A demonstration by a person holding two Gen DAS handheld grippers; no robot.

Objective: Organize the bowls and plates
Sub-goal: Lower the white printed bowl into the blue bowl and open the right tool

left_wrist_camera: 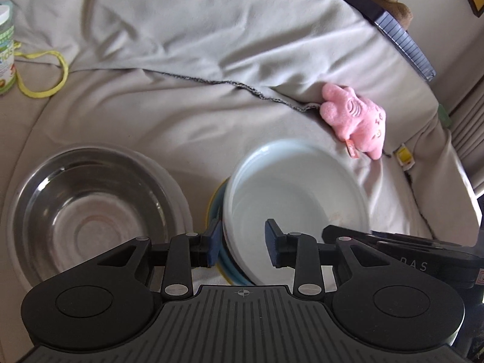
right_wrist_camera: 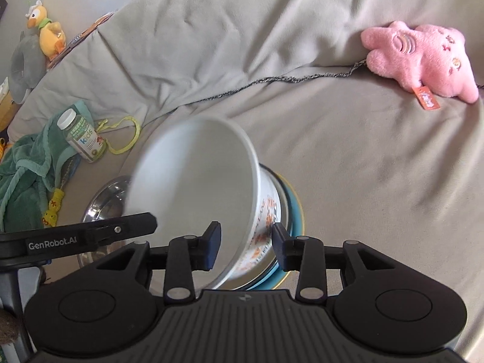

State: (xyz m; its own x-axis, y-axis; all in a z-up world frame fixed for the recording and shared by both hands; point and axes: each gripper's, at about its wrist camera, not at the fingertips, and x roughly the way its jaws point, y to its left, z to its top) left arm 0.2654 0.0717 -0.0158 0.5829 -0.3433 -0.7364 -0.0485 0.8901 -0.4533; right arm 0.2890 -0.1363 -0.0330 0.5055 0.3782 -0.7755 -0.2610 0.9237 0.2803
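A white bowl (left_wrist_camera: pixel 290 199) with orange print on its side (right_wrist_camera: pixel 199 187) sits tilted on a stack of blue and yellow plates (right_wrist_camera: pixel 295 208) on the bed. My left gripper (left_wrist_camera: pixel 242 243) is open, its fingers straddling the bowl's left rim without touching. My right gripper (right_wrist_camera: pixel 245 246) is open, its fingers straddling the bowl's near wall. A steel bowl (left_wrist_camera: pixel 87 208) rests on a white plate to the left; it also shows in the right wrist view (right_wrist_camera: pixel 106 199).
A pink plush toy (left_wrist_camera: pixel 357 118) (right_wrist_camera: pixel 423 57) lies beyond the stack. A vitamin bottle (right_wrist_camera: pixel 81 139), yellow strap (left_wrist_camera: pixel 45 72), green towel (right_wrist_camera: pixel 27 178) and duck toy (right_wrist_camera: pixel 45 30) lie at the left. A notebook (left_wrist_camera: pixel 390 27) sits far right.
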